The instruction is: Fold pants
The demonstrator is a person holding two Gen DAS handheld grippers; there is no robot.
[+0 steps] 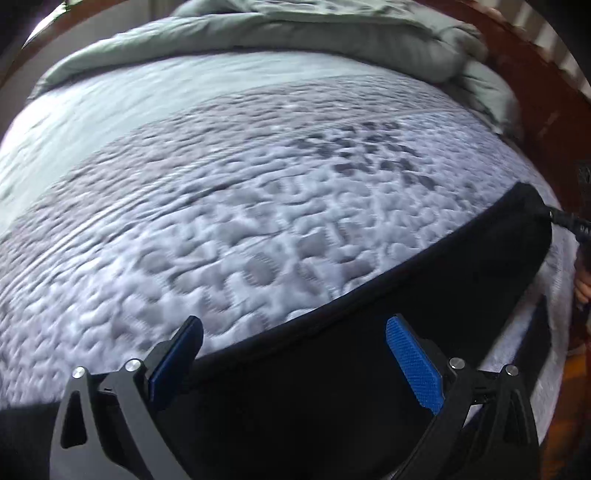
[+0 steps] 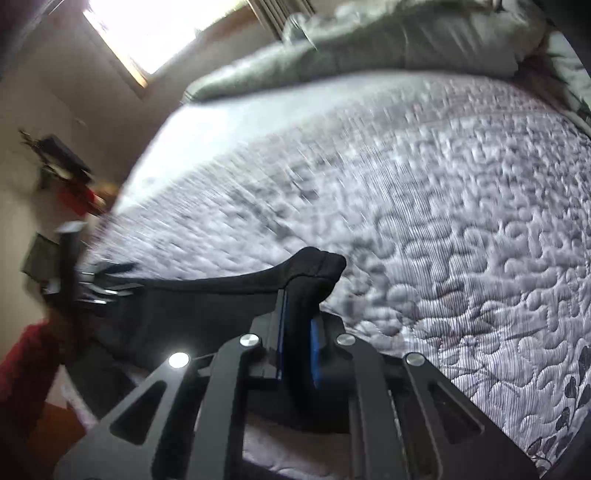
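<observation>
While right claw pinches pants edge | left claw spread

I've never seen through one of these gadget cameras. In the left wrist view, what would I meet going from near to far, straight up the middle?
Open left gripper → black pants → quilted grey bedspread → pale sheet → rumpled green duvet.

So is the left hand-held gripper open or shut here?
Open. The left hand-held gripper has its blue pads set wide apart over the black pants, gripping nothing.
</observation>
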